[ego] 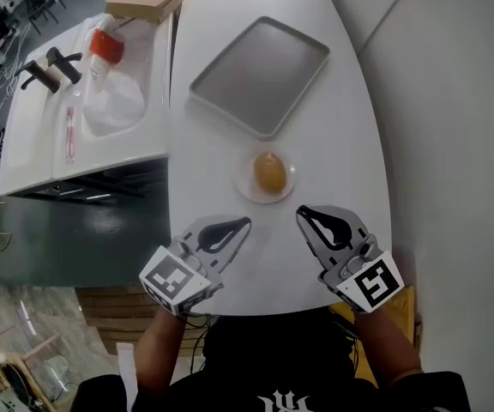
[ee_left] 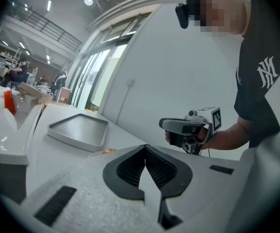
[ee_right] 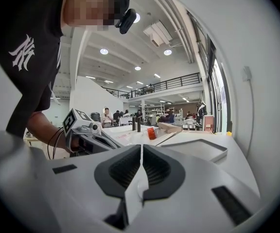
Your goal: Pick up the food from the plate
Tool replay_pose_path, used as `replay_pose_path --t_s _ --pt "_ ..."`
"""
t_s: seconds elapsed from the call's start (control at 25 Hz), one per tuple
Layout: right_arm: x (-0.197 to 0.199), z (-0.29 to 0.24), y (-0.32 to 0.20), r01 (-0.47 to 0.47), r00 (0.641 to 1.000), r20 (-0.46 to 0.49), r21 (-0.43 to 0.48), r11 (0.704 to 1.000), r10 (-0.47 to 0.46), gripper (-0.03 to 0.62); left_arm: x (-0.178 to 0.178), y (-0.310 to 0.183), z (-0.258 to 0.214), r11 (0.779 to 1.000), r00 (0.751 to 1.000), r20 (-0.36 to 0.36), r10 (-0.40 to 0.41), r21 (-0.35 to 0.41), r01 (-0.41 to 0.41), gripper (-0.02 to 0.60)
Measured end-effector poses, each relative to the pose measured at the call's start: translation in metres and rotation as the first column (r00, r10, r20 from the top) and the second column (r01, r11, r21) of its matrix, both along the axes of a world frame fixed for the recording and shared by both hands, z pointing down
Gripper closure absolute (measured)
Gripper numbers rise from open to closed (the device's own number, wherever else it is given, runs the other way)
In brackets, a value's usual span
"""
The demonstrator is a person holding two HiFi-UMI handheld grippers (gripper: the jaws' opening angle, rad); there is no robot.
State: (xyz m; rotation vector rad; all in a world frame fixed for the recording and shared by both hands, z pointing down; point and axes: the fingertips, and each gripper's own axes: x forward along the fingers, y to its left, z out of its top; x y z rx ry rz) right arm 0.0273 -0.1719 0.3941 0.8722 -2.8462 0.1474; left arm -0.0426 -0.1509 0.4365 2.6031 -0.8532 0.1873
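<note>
white table (ego: 337, 136), food (ego: 269, 172) on plate (ego: 243, 182), ny-logo shirt (ee_left: 262, 76)

Bare table (ego: 341, 153) before the plate (ego: 243, 184), tray (ego: 260, 75) behind it, wall (ego: 453, 101) close at right

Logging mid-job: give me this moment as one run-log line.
left gripper: shut, empty | right gripper: shut, empty | food: on plate, untouched | stage: both grippers short of plate
</note>
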Motion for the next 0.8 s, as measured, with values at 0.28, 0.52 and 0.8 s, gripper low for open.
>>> replay_pose_path --t_s 0.28,0.52,0.8 --pt "-0.002 0.023 -0.025 0.010 1.000 -0.004 -0.035 0.999 -0.010 0.586 -0.001 -0.024 0.021 0.999 1.000 -0.006 -0.006 -0.043 0.006 0.574" --pt "-0.010 0.043 -0.042 0.014 1.000 -0.008 -0.063 0.998 -0.015 0.539 -0.005 -0.041 0.034 0.998 1.000 -0.010 -0.012 -0.068 0.011 0.574" --pt "-0.016 0.062 -0.053 0.005 1.000 -0.029 -0.086 0.996 -0.008 0.380 -0.009 -0.052 0.045 0.997 1.000 -0.011 -0.017 -0.076 0.016 0.574"
